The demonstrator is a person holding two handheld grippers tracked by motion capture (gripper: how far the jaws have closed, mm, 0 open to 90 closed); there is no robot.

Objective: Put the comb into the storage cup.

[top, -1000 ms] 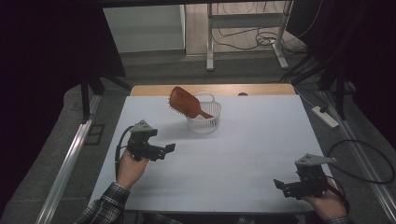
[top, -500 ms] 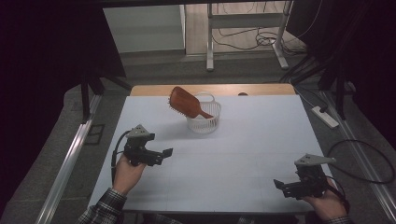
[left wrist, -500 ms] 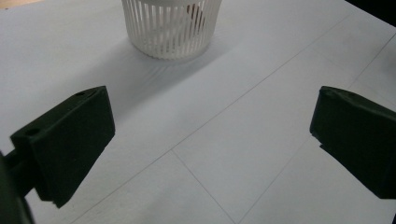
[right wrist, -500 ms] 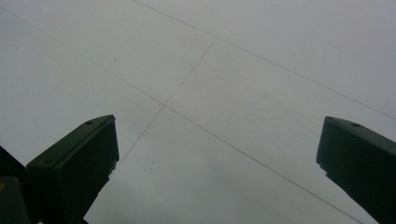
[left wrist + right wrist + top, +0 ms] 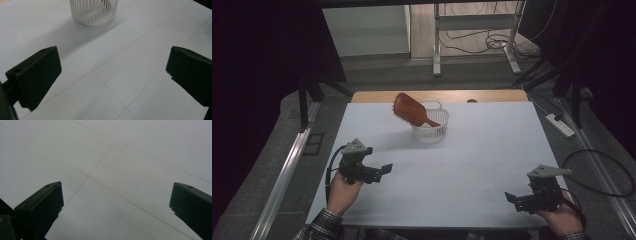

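A brown paddle hairbrush (image 5: 408, 110) stands handle-down in a white slatted basket (image 5: 431, 127) at the far middle of the white table (image 5: 482, 150); its head leans out to the left over the rim. My left gripper (image 5: 384, 170) is open, held low at the near left and aimed toward the middle. In the left gripper view the basket (image 5: 93, 11) is ahead at the top, well beyond the wide-apart jaws of that gripper (image 5: 112, 72). My right gripper (image 5: 512, 198) is open at the near right corner; the right gripper view has it (image 5: 116, 205) over bare table.
A wooden strip (image 5: 377, 96) runs along the table's far edge. A metal rail (image 5: 287, 170) lies on the floor at the left, and a power strip (image 5: 558, 125) with a looping cable (image 5: 607, 170) at the right. Thin seam lines (image 5: 100, 162) cross the tabletop.
My left gripper has drawn back a little toward the near left edge, still open. The right gripper, brush and basket have not moved.
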